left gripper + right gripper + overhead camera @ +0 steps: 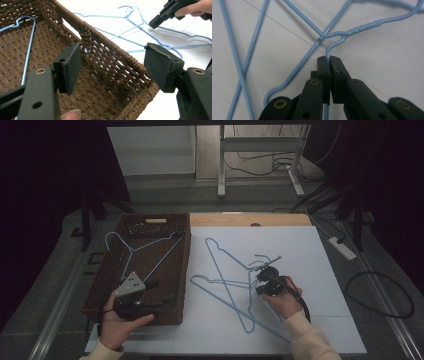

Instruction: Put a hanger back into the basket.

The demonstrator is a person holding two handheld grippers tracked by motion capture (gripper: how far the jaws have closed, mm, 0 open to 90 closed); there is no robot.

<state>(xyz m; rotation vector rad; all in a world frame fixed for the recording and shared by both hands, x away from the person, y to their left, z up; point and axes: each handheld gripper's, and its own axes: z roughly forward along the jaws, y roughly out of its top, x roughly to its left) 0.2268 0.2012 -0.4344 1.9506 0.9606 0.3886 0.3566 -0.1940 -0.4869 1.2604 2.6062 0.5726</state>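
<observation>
Jaws of R gripper (329, 58) tight on thin blue wire hanger (352, 31).

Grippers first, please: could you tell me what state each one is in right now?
Left gripper: open, empty, over the wicker basket.
Right gripper: closed on a blue wire hanger.

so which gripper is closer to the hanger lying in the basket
Left. The left gripper hovers open over the near end of the wicker basket, just short of the hanger in the basket. The right gripper is out on the white table, shut on another hanger.
</observation>
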